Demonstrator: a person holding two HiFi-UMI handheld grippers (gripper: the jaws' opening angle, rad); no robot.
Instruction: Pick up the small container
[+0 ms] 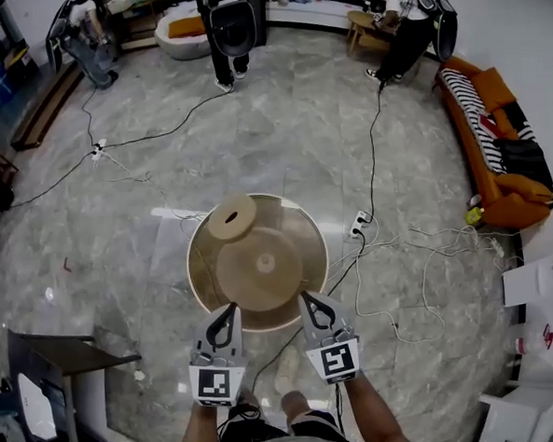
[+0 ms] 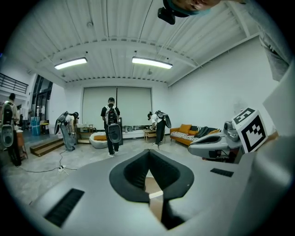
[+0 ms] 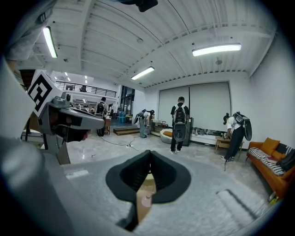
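Note:
A round wooden table (image 1: 205, 280) stands in front of me. A small round wooden container (image 1: 232, 217) sits at its far left edge. A wide flat wooden disc (image 1: 247, 278) lies in the table's middle with a small pale knob (image 1: 266, 263) on it. My left gripper (image 1: 233, 309) and right gripper (image 1: 305, 298) hover side by side over the near rim, short of both objects. Each has its jaws shut, tips touching, with nothing between them. In the left gripper view (image 2: 148, 151) and the right gripper view (image 3: 149, 152) only a strip of wood shows below the closed jaws.
Cables (image 1: 375, 144) and a power strip (image 1: 358, 224) trail over the marble floor. An orange sofa (image 1: 496, 146) lines the right wall. Several people with backpacks (image 1: 232, 27) stand at the far end. A dark stand (image 1: 66, 368) is at near left.

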